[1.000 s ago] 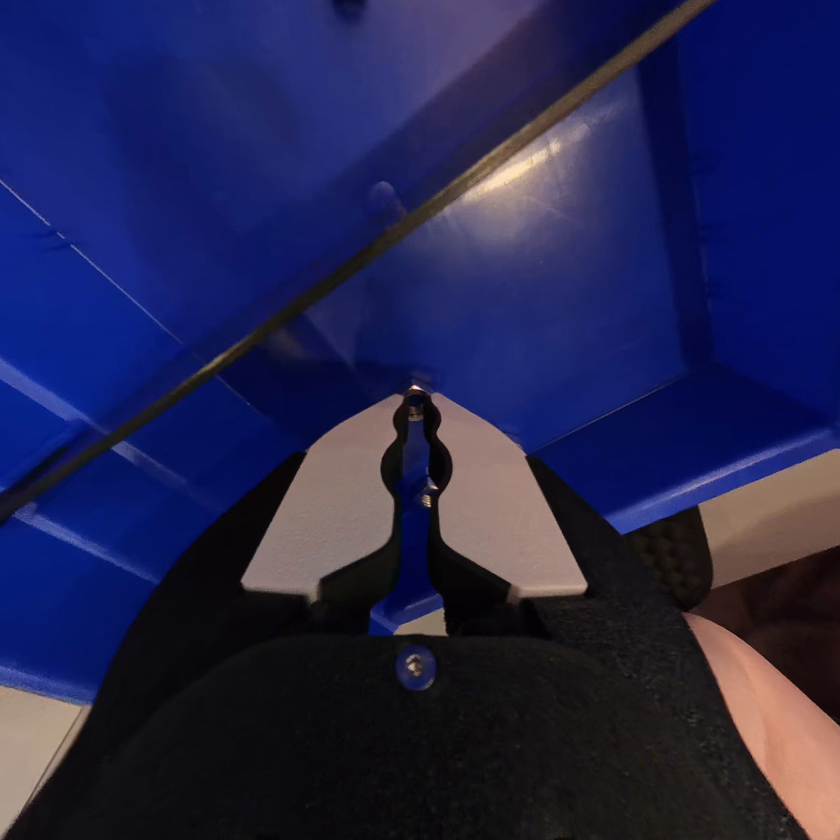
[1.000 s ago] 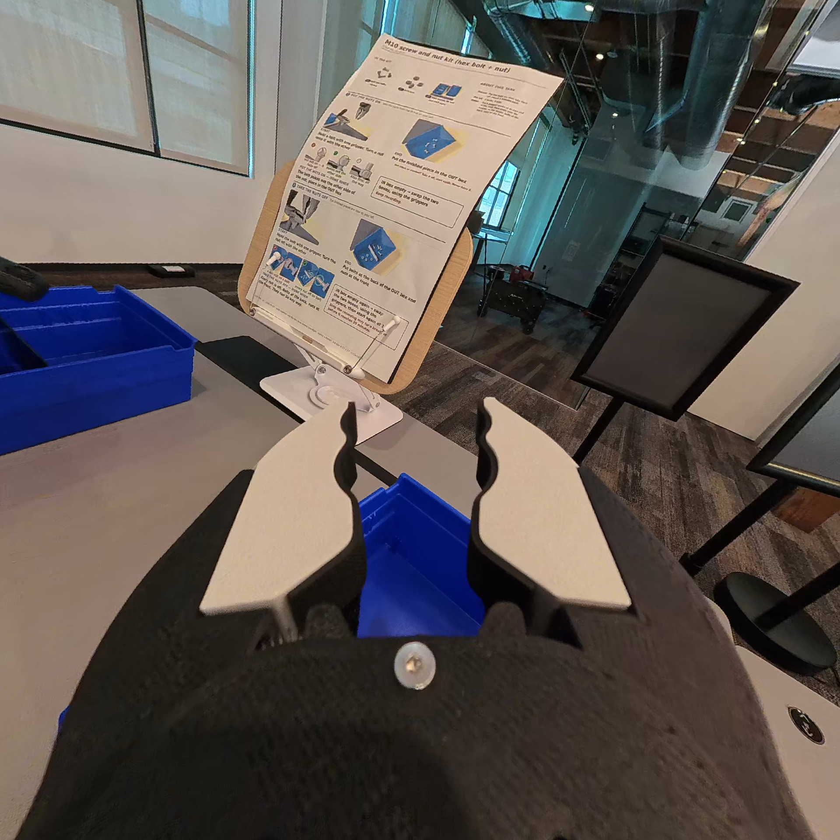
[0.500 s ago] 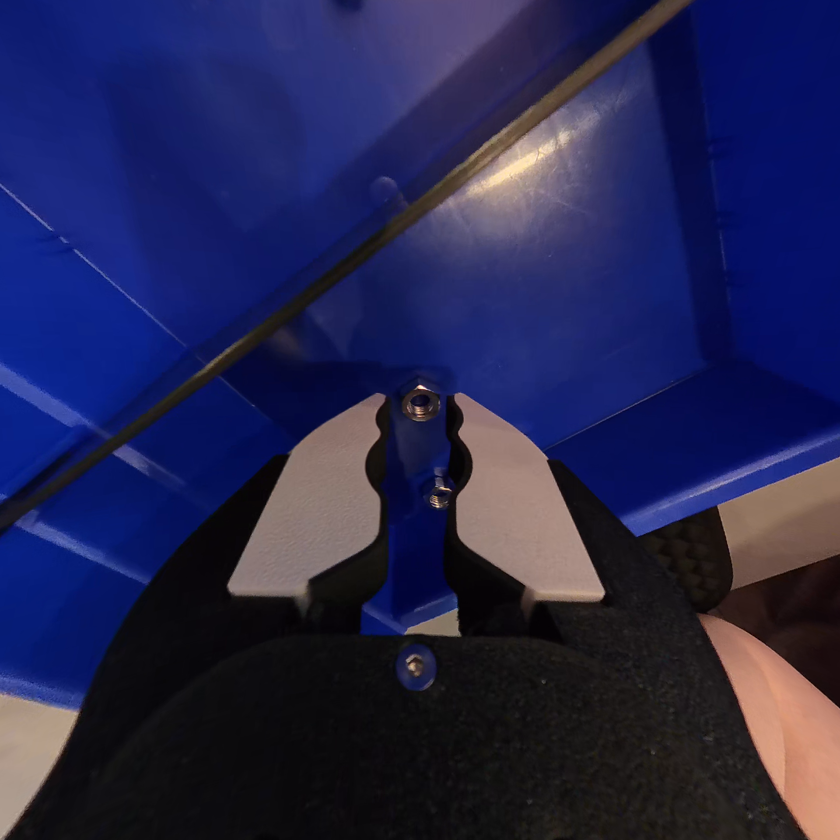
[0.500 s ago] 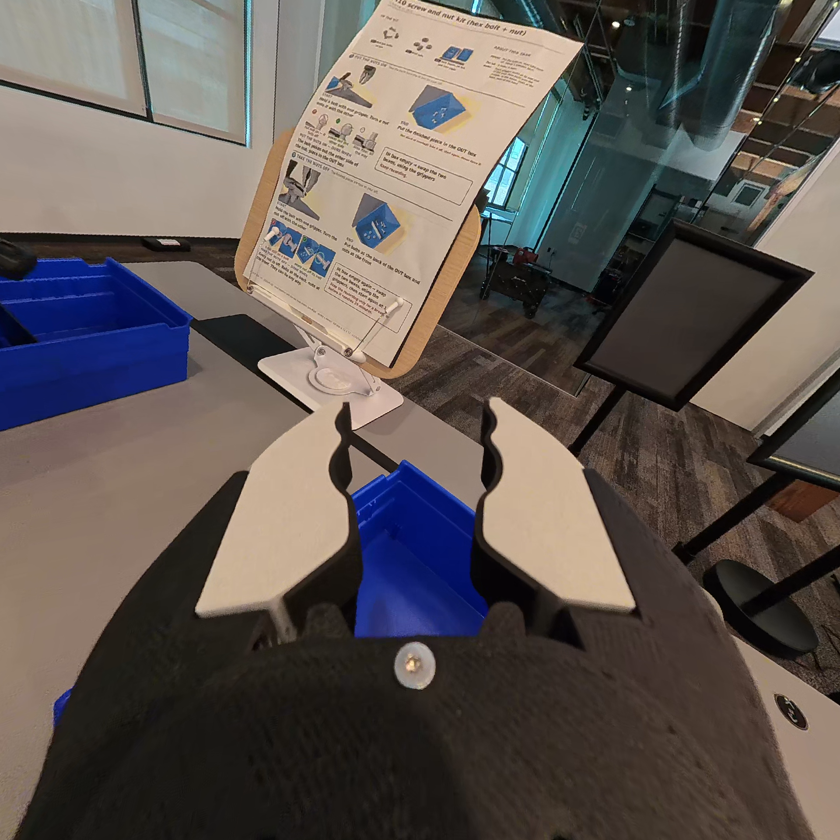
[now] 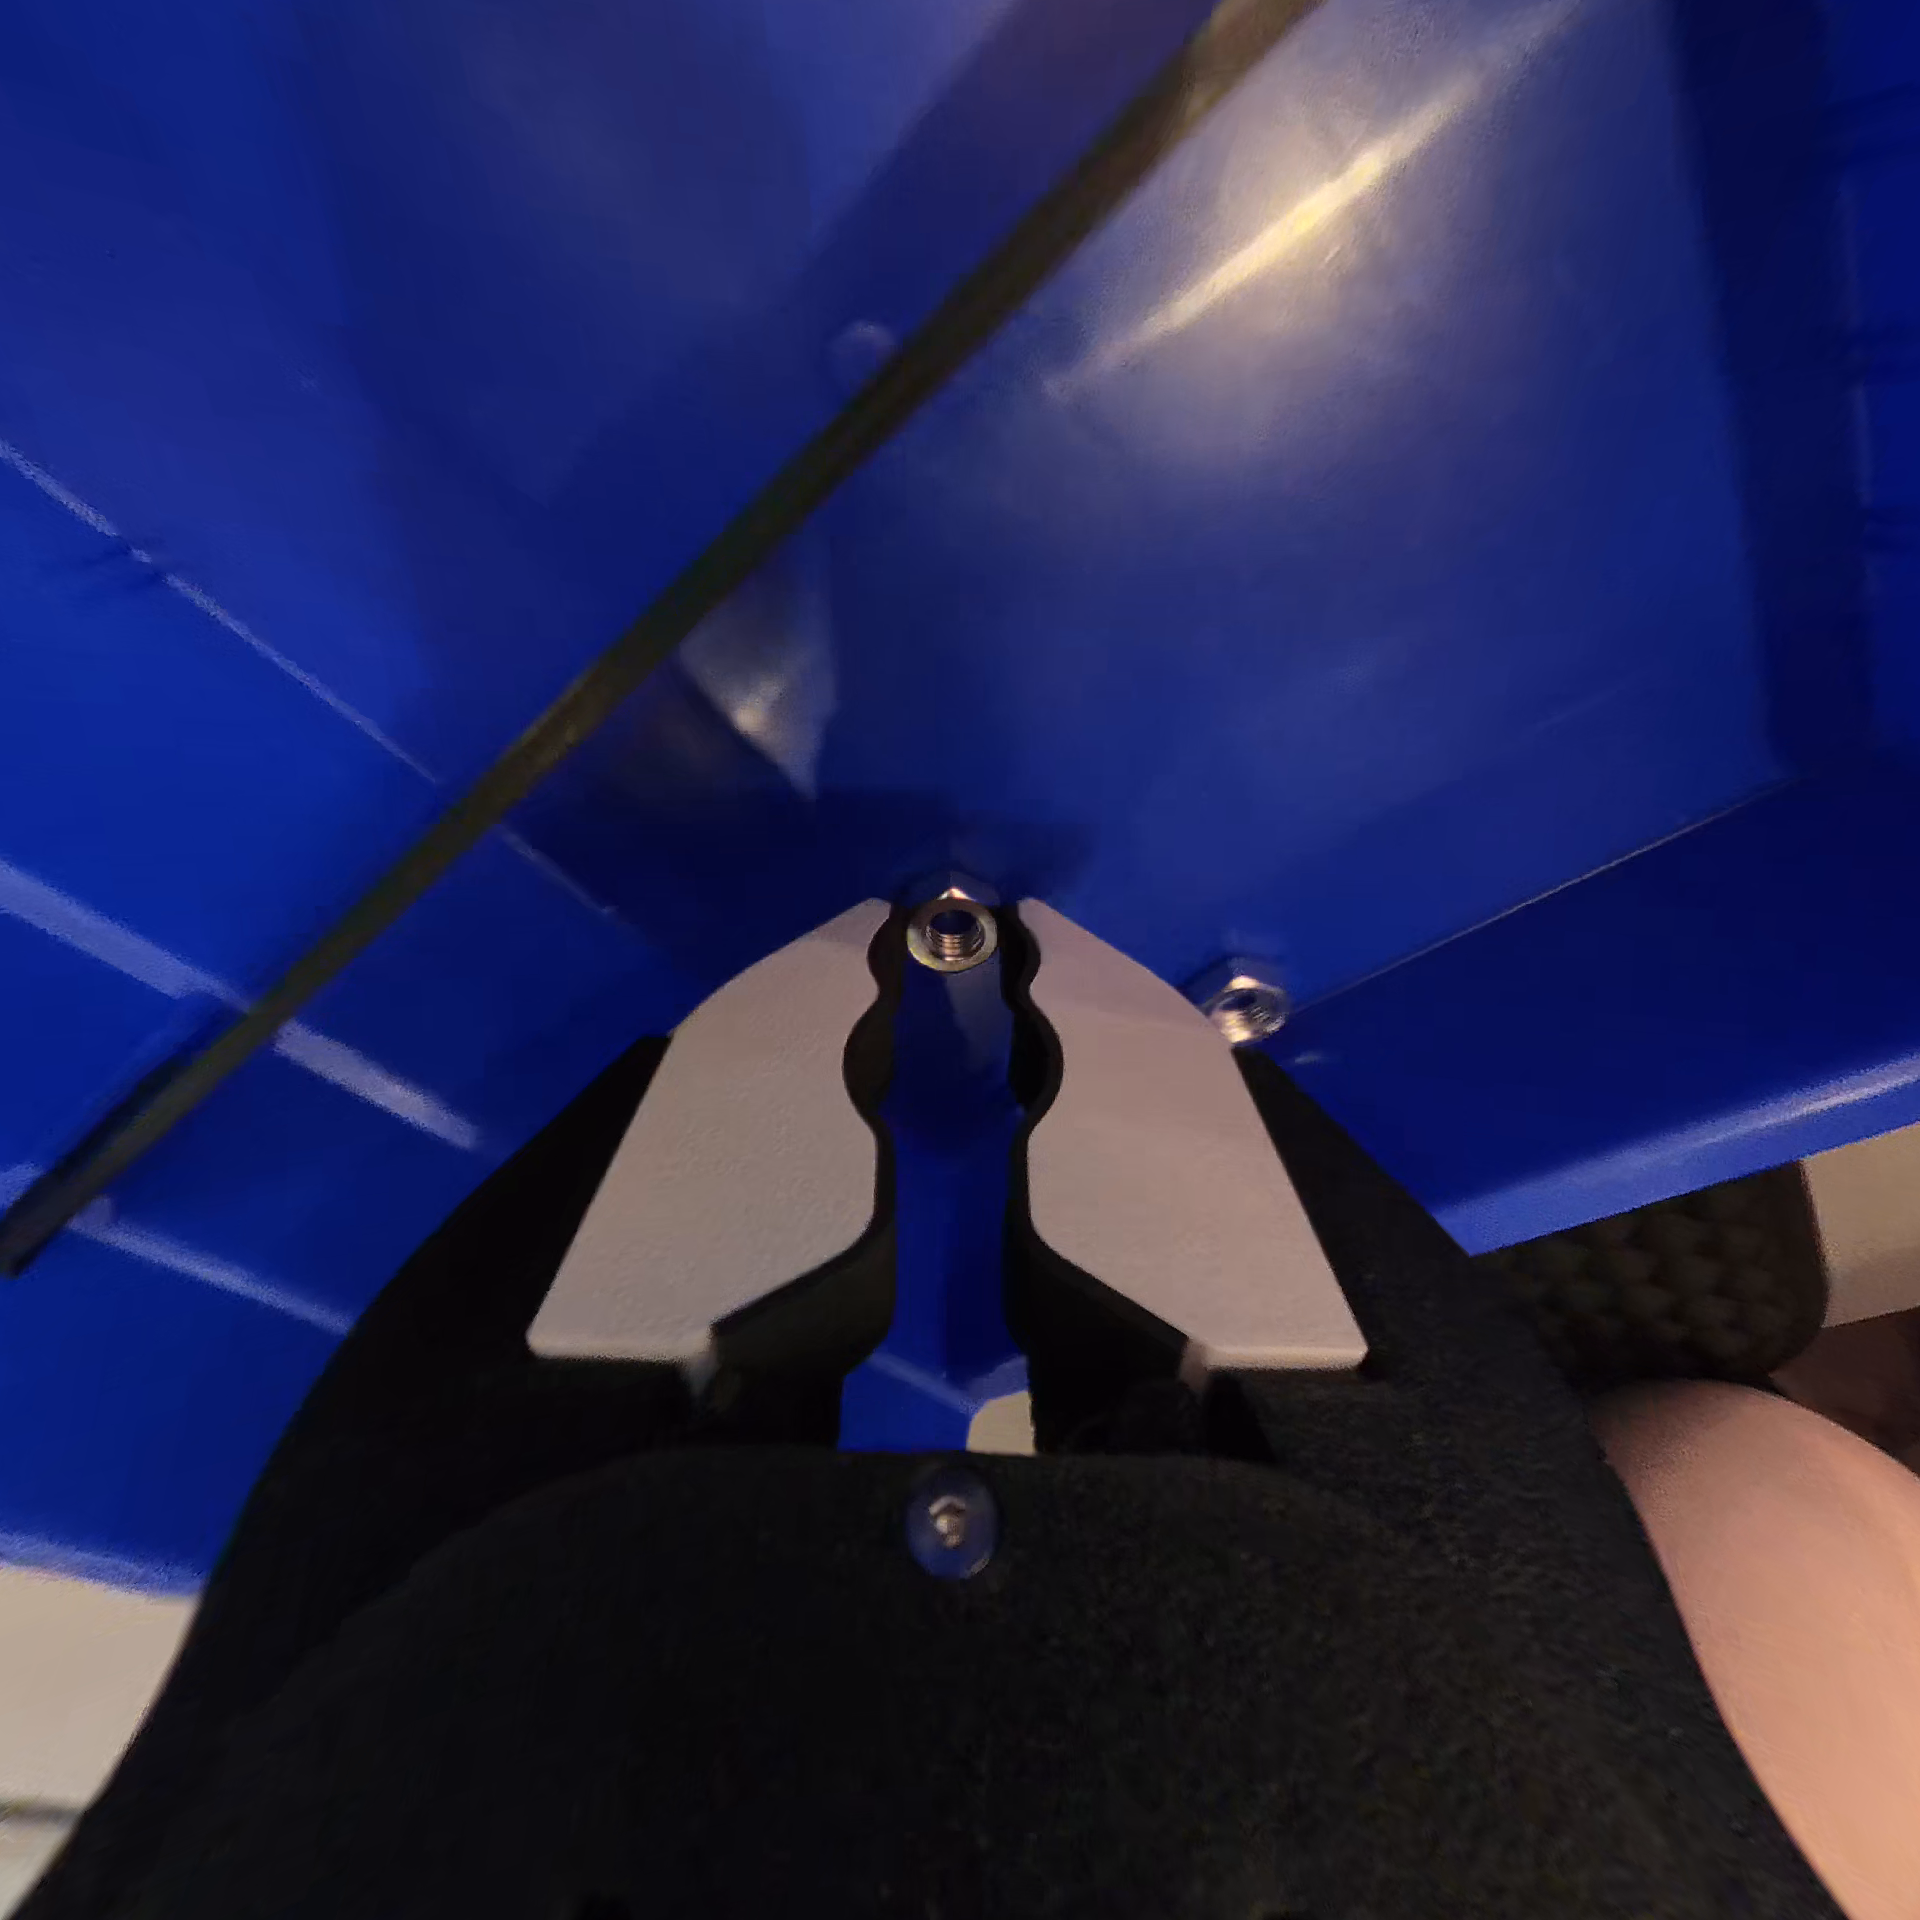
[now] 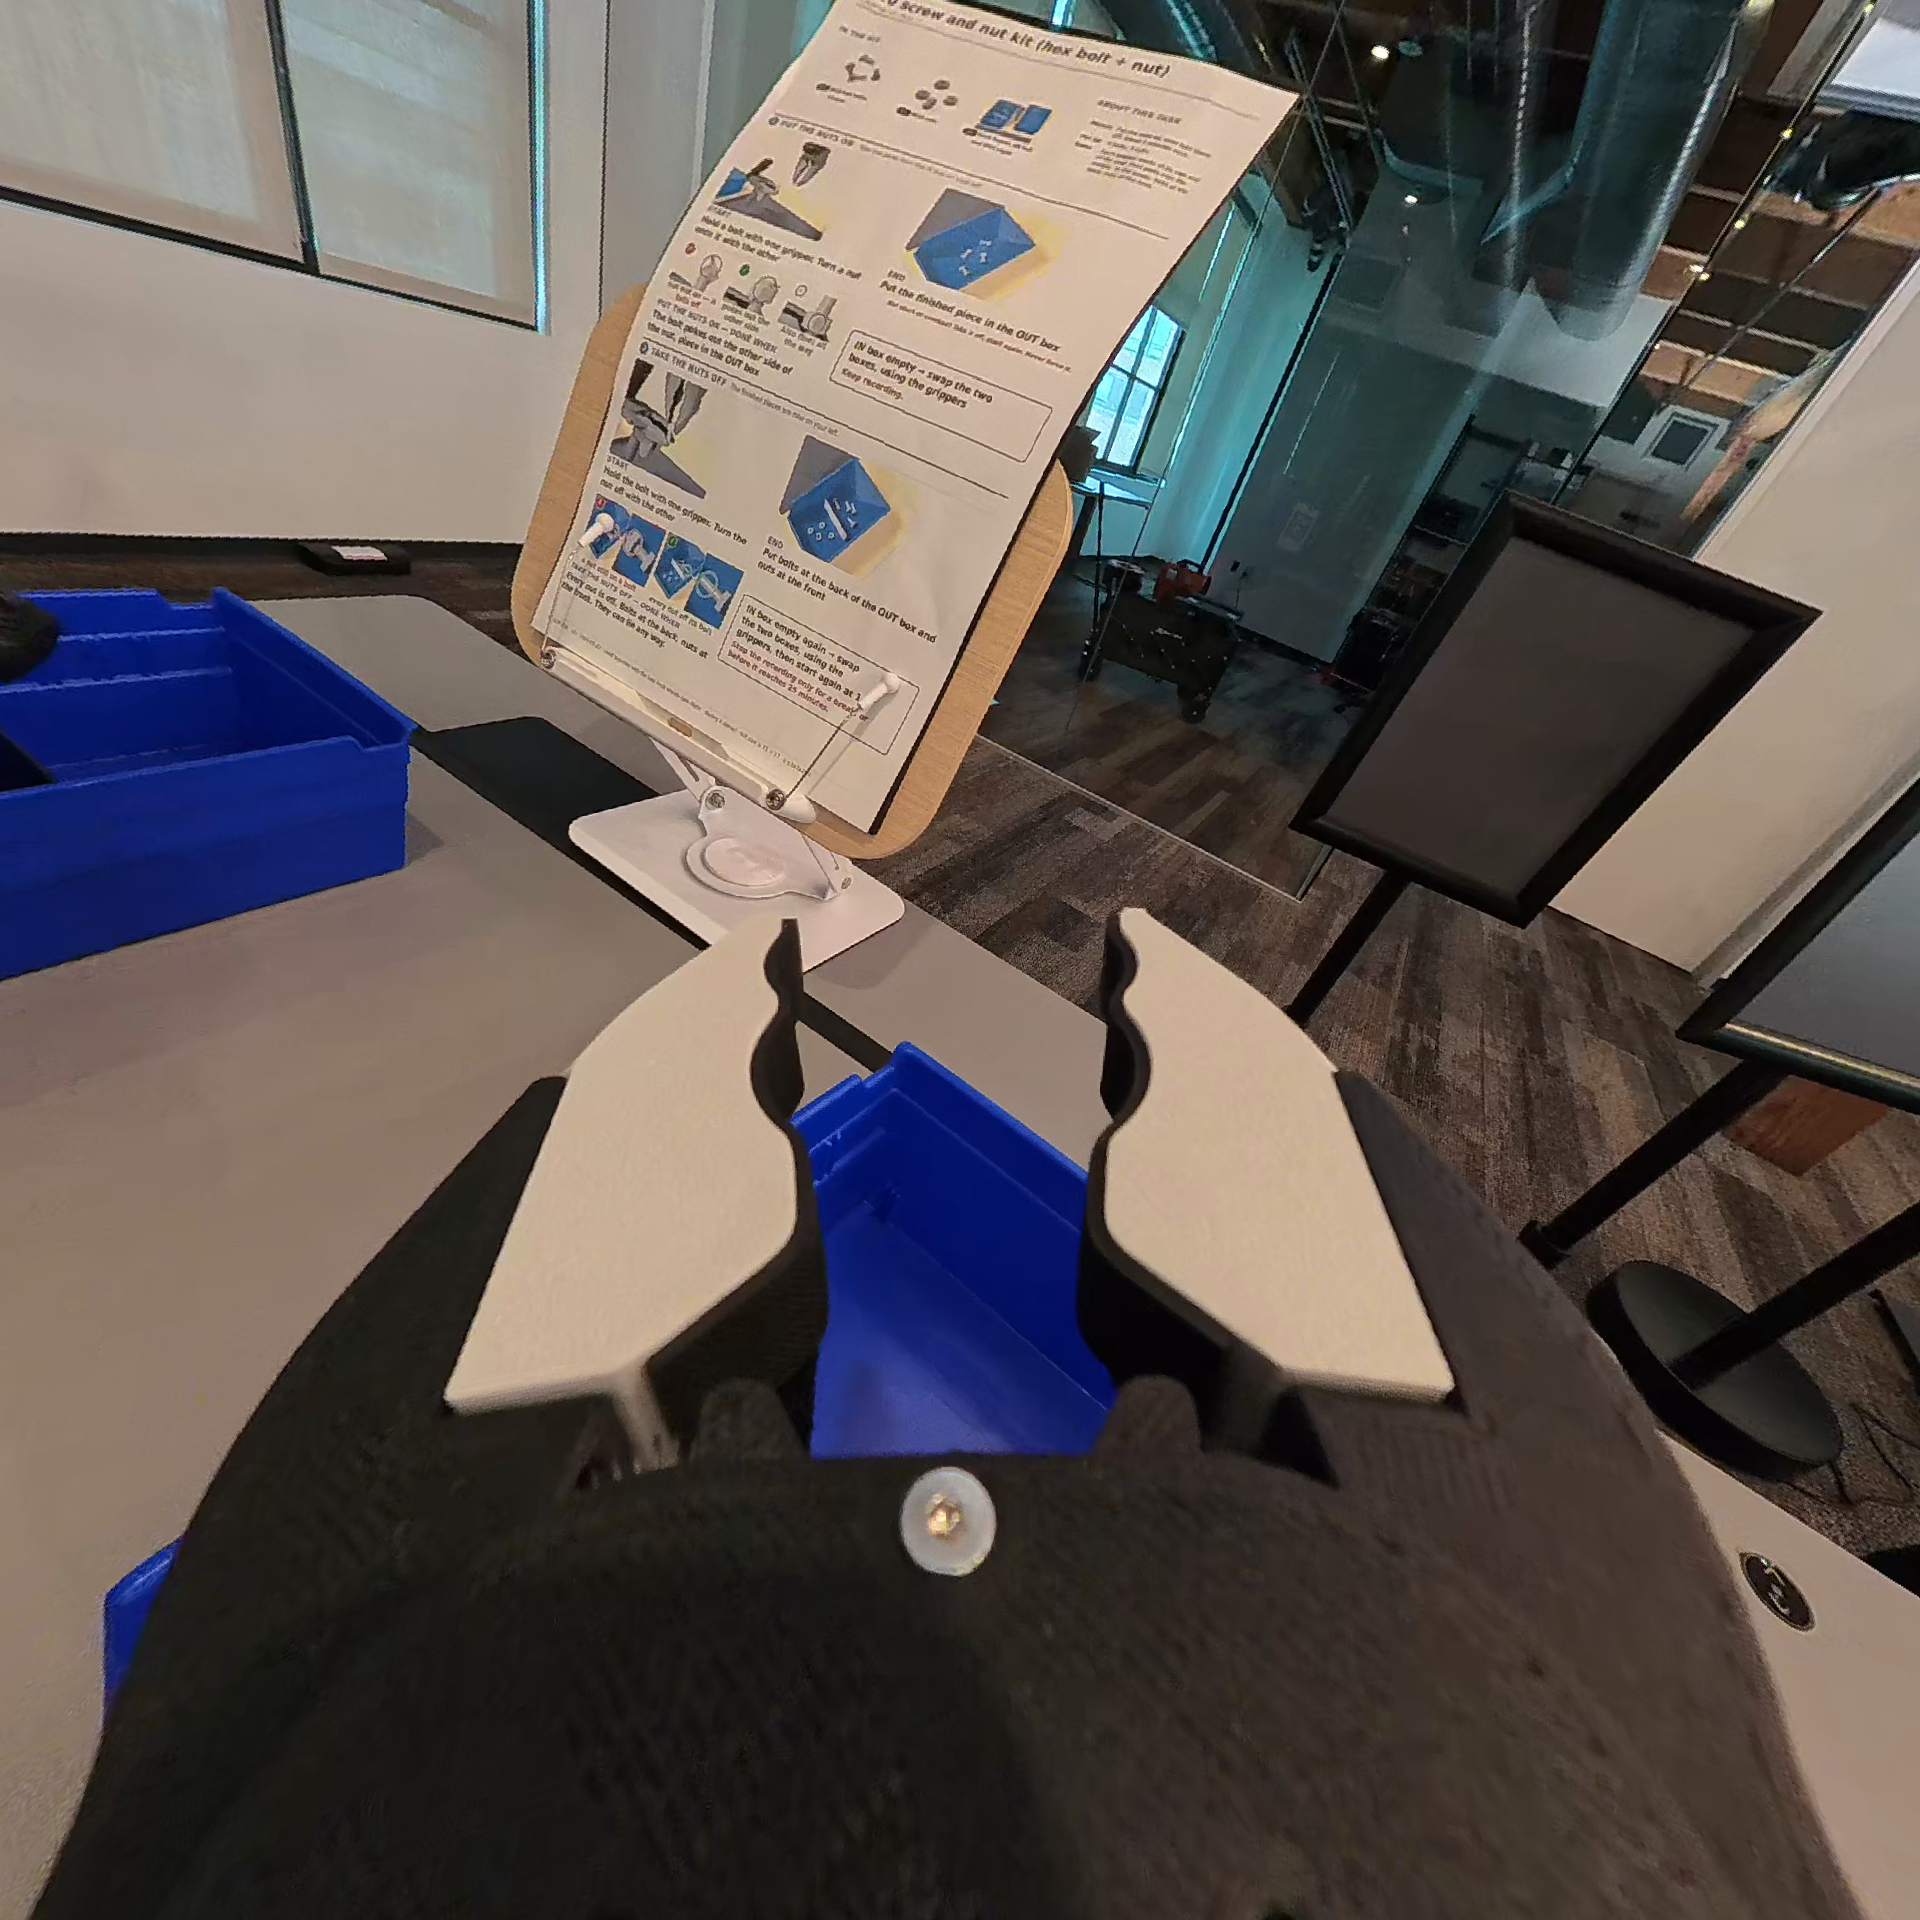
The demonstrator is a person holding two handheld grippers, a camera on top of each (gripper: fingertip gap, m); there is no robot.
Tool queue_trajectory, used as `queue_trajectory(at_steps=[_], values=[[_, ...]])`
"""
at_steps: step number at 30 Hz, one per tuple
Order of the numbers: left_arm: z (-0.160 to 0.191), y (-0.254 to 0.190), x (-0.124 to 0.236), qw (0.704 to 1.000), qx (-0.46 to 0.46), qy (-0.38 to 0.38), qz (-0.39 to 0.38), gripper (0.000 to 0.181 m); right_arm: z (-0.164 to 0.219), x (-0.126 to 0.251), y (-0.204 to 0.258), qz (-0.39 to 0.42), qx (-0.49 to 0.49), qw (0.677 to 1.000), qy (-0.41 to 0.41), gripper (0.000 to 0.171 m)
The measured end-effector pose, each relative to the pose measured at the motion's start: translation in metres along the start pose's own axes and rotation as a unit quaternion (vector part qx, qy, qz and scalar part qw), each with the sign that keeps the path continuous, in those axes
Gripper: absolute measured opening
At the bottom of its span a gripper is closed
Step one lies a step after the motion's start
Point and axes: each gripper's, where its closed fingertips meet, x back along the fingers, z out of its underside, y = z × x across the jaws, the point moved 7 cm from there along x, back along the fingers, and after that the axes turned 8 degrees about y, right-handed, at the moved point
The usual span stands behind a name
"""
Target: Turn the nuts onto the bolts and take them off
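In the left wrist view my left gripper [image 5: 951,920] reaches down into a blue bin [image 5: 1351,623]. Its fingers are closed to a narrow gap around a small silver nut [image 5: 948,940] at their tips. A second nut [image 5: 1242,1006] lies on the bin floor just right of the right finger. No bolt is in view. In the right wrist view my right gripper [image 6: 956,935] is open and empty. It hovers over another blue bin [image 6: 935,1299] near the table's far edge; that bin's contents are hidden.
A black divider strip [image 5: 727,540] crosses the left bin diagonally. A hand [image 5: 1787,1558] shows at the lower right. On the grey table [image 6: 312,1039] stand a ribbed blue bin [image 6: 208,769] at the left and an instruction sheet on a stand [image 6: 862,416]. Black sign frames [image 6: 1538,717] stand on the floor beyond. The grippers' ends are close to 65 centimeters from one another.
The left fingers opened from nearly shut, then narrowed on the tip nut. The gripper shifted in the bin; the second nut went from between the fingers to their right. The right gripper tilted slightly.
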Motion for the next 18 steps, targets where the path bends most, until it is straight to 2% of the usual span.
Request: queue_trajectory(at_steps=[2, 4, 7, 9, 11, 13, 15, 18], values=[[0.004, 0.003, 0.007, 1.0, 0.0, -0.007, -0.027, 0.018, 0.0, 0.002, -0.001, 0.002, 0.0, 1.0, -0.002, 0.056], [0.009, 0.004, 0.026, 0.998, 0.012, -0.051, -0.041, 0.018, -0.002, 0.004, -0.002, 0.004, -0.001, 1.0, -0.006, 0.056], [0.022, -0.007, 0.07, 0.985, -0.002, -0.162, -0.064, 0.017, -0.004, 0.009, -0.003, 0.005, -0.005, 1.0, -0.017, 0.056], [0.02, -0.027, 0.106, 0.962, -0.047, -0.259, -0.077, 0.017, -0.005, 0.012, -0.005, 0.007, -0.008, 1.0, -0.027, 0.056], [0.0, -0.059, 0.142, 0.924, -0.124, -0.355, -0.069, 0.017, -0.007, 0.014, -0.006, 0.003, -0.013, 0.999, -0.036, 0.056], [-0.033, -0.096, 0.172, 0.889, -0.2, -0.409, -0.052, 0.017, -0.008, 0.015, -0.007, 0.001, -0.014, 0.999, -0.041, 0.056], [-0.075, -0.126, 0.188, 0.888, -0.222, -0.398, -0.064, 0.017, -0.008, 0.017, -0.009, 0.0, -0.012, 0.999, -0.042, 0.056], [-0.135, -0.174, 0.174, 0.897, -0.291, -0.326, -0.062, 0.017, -0.006, 0.02, -0.013, -0.003, -0.021, 0.999, -0.048, 0.056]])
